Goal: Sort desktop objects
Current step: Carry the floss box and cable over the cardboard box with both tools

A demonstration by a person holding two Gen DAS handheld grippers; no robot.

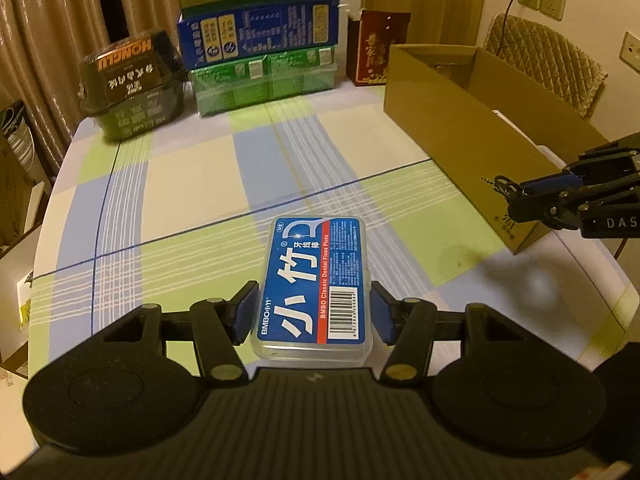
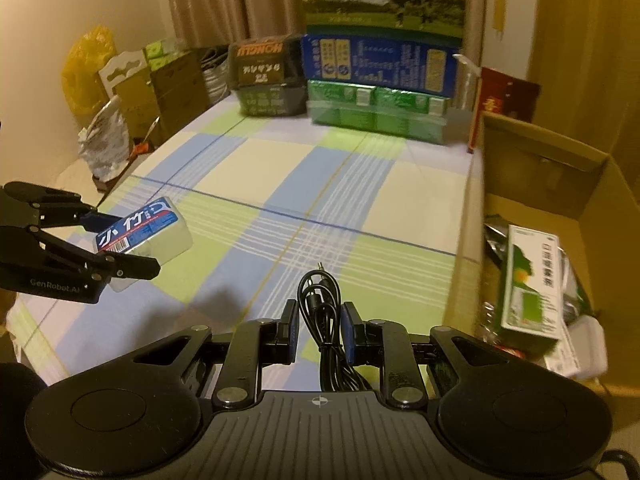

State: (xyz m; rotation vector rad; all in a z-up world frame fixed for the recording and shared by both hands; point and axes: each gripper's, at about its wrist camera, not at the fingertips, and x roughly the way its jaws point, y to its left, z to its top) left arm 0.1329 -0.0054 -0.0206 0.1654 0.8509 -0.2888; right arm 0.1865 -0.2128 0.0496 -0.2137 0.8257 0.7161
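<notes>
A clear floss-pick box (image 1: 316, 284) with a blue label sits between the blue pads of my left gripper (image 1: 314, 296), which is shut on its sides low over the checked tablecloth (image 1: 192, 184). From the right wrist view the same floss-pick box (image 2: 152, 224) and left gripper (image 2: 126, 242) are at the left. My right gripper (image 2: 319, 308) is shut on a coiled black cable (image 2: 318, 296) whose jack plug points forward. That right gripper (image 1: 516, 196) hovers beside the near corner of an open cardboard box (image 1: 460, 128).
The cardboard box (image 2: 532, 160) holds a green-and-white carton (image 2: 528, 280) and other items. Green packs (image 1: 260, 80), a blue carton (image 1: 256, 32), a dark pack (image 1: 132, 80) and a red box (image 1: 376, 48) line the back. Bags (image 2: 88, 76) stand past the left edge.
</notes>
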